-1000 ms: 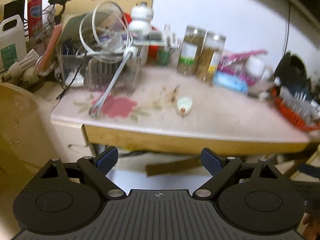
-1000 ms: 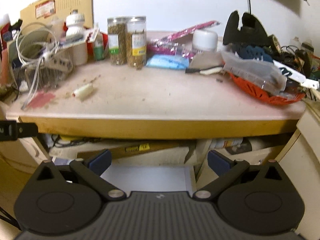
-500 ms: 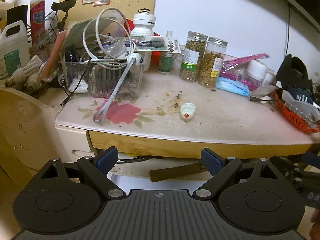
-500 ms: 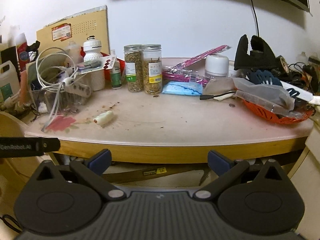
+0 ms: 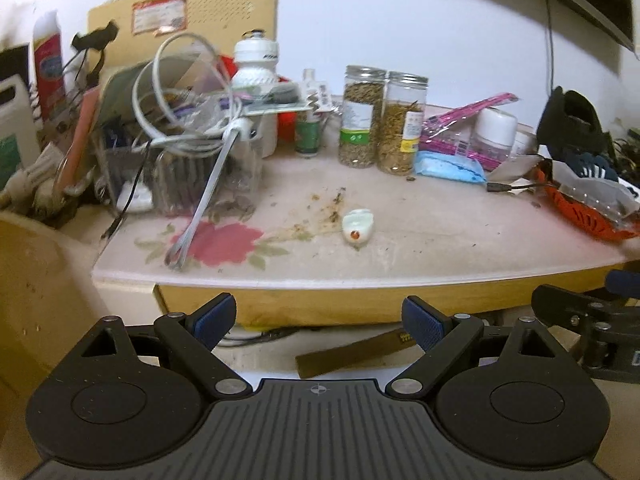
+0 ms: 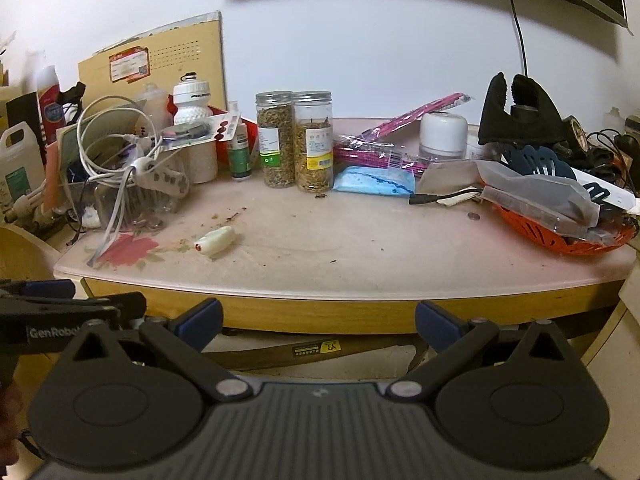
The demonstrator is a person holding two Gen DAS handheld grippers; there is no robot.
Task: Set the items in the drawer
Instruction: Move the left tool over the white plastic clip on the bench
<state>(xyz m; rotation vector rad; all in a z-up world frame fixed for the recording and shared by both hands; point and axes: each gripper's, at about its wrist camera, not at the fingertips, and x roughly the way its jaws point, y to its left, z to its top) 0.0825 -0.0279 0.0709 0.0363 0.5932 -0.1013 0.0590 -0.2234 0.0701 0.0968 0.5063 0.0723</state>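
A: Readable text? "GenRobot" on the left gripper's (image 6: 60,312) body at 9 o'clock in the right wrist view, cut off at the end. The sticker on the strip (image 6: 316,349) under the table edge is too small to read. The white bottle (image 6: 191,100) has dark lettering, illegible. Jar labels are blurred too.

B: Change versus half a second ago?
A: Both cameras have come up and in a bit. The table (image 5: 400,256) front edge sits lower in both views. The left gripper (image 5: 316,318) shows more of the right gripper (image 5: 592,312) at 3 o'clock than before. Table items haven't shifted.

B: Gripper states?
A: Both spread wide with nothing between the blue pads (image 5: 214,316). The right gripper (image 6: 318,320) is the same, pads (image 6: 434,322) bare.

B: Task item?
A: A small white tube (image 5: 357,226) with a red tip lies on its side on the tabletop, near centre, beside some crumbs, well apart from both grippers. In the right view it's (image 6: 216,241) at 10 o'clock from centre. I can't pick out the drawer.

B: Containers?
A: Two clear jars (image 6: 296,140), touching, lids on, full of dried brown stuff. A clear box (image 5: 176,176) at 10 o'clock has a white cable (image 5: 180,80) coiled over it. An orange basket (image 6: 560,236) at 3 o'clock holds plastic bags.
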